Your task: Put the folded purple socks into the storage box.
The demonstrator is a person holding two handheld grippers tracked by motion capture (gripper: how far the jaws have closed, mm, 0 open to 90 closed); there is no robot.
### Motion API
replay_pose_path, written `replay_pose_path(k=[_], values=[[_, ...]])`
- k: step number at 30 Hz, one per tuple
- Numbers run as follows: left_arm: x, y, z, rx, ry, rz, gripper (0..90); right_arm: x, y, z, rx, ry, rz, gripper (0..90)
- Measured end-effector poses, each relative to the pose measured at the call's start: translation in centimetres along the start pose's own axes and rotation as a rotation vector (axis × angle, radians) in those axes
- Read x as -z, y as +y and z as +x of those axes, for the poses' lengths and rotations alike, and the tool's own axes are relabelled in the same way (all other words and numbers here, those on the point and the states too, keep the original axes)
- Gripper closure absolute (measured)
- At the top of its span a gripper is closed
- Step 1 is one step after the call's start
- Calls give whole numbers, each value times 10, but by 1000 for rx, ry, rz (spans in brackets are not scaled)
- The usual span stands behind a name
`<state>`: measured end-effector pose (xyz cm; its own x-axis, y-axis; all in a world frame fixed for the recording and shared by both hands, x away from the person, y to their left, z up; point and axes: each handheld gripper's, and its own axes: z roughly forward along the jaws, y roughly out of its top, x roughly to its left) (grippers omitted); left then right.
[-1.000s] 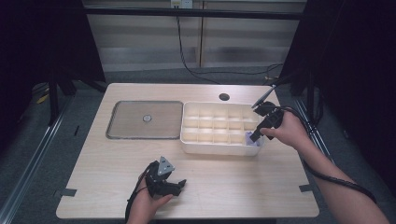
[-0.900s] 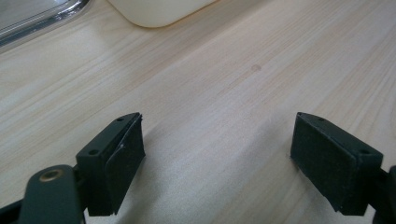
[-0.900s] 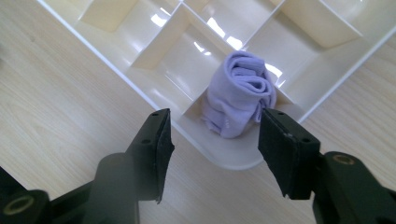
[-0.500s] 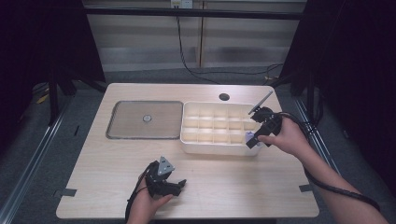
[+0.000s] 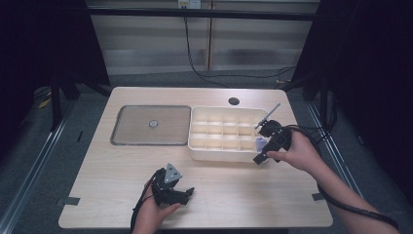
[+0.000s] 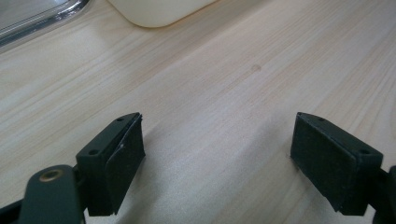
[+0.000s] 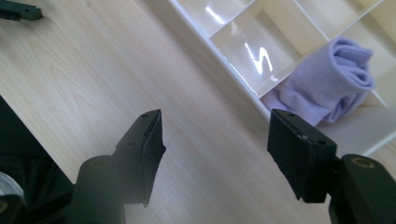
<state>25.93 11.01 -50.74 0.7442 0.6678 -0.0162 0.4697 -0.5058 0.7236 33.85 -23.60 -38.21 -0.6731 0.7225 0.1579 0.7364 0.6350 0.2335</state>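
We see the wooden table [image 5: 204,195] first, pale grain, biggest thing here. On it, back-left, sits a flat grey tray [image 5: 152,125] w/ a small round knob at its centre. Just beside that tray, to its right, is the white compartment box [image 5: 221,155], a grid of cells, its near corner also visible at the top of the left gripper view [image 6: 159,11]. In the right gripper view the box rim [image 7: 224,58] runs diagonally across the top right.

Next, the hands. Right hand [image 5: 297,153] is at the box's near-right corner, holding the right gripper [image 5: 260,159], which points toward the table edge of the box. Its jaws are wide apart, nothing between them; in its own view [image 7: 215,140] we see bare table between the pads, w/ the box rim just past the right pad.

Left hand [image 5: 158,209] rests near the table's front edge, well apart from the box, w/ the left gripper [image 5: 187,192] aimed right. Jaws spread wide in its own view [image 6: 217,149], only wood grain between them, nothing gripped.

Smallest: the lilac cloth [image 7: 329,84], a rolled or bunched soft piece, lying in an end cell along the box's near row, at the right end. From the high view it's a small pale-purple spot [image 5: 260,144] just beside the right gripper. Not touched by either gripper.
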Motion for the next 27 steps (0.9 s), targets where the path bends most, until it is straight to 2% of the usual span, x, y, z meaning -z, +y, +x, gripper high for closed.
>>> replay_pose_path(k=[9, 10, 18, 27], values=[[0, 0, 0, 0, 2, 2, 169, -9, -2, 9, 23, 13, -2, 338], [0, 0, 0, 0, 2, 2, 169, -10, -3, 10, 14, 16, -5, 337], [0, 0, 0, 1, 4, -3, 169, -18, -5, 17, 48, 30, -2, 328], [0, 0, 0, 1, 4, -3, 169, -27, -7, 25, 64, 49, -18, 314]])
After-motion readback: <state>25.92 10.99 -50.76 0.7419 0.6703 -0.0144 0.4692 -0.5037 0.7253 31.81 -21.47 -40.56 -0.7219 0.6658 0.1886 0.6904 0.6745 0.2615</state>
